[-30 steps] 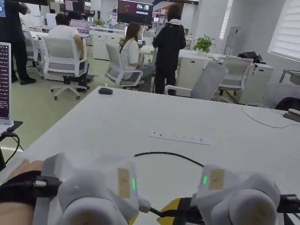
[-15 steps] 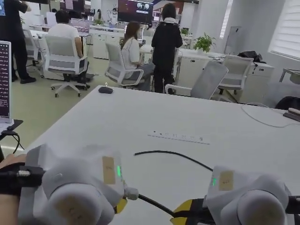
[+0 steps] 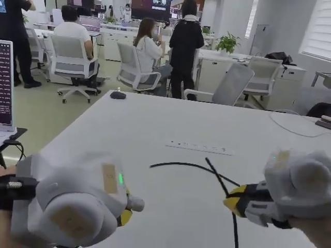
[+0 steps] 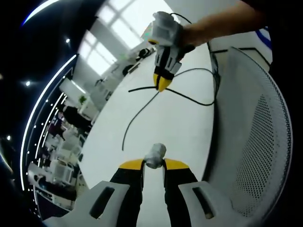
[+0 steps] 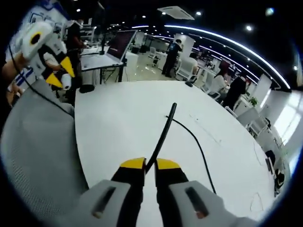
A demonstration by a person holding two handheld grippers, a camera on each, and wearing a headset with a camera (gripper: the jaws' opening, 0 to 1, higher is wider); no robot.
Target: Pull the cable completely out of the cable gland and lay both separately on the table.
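The small white cable gland (image 3: pixel 135 204) sits between the yellow tips of my left gripper (image 3: pixel 126 213), low on the left of the head view. In the left gripper view the gland (image 4: pixel 155 155) is pinched at the jaw tips of that gripper (image 4: pixel 154 165). My right gripper (image 3: pixel 231 200) is shut on the black cable (image 3: pixel 181 165), whose free end sticks up clear of the gland. In the right gripper view the cable (image 5: pixel 163 132) rises from the shut jaws of my right gripper (image 5: pixel 150 166). Its remaining length lies curved on the white table (image 3: pixel 155 124).
A white power strip (image 3: pixel 199 148) lies mid-table and a dark mouse (image 3: pixel 118 95) sits at the far edge. A thin white cord (image 3: pixel 289 129) loops at the right. A monitor (image 3: pixel 5 88) stands at the left. People and office chairs are beyond the table.
The grippers have moved apart, the right one going right and up. The cable end has come out of the gland, which stays in the left gripper.
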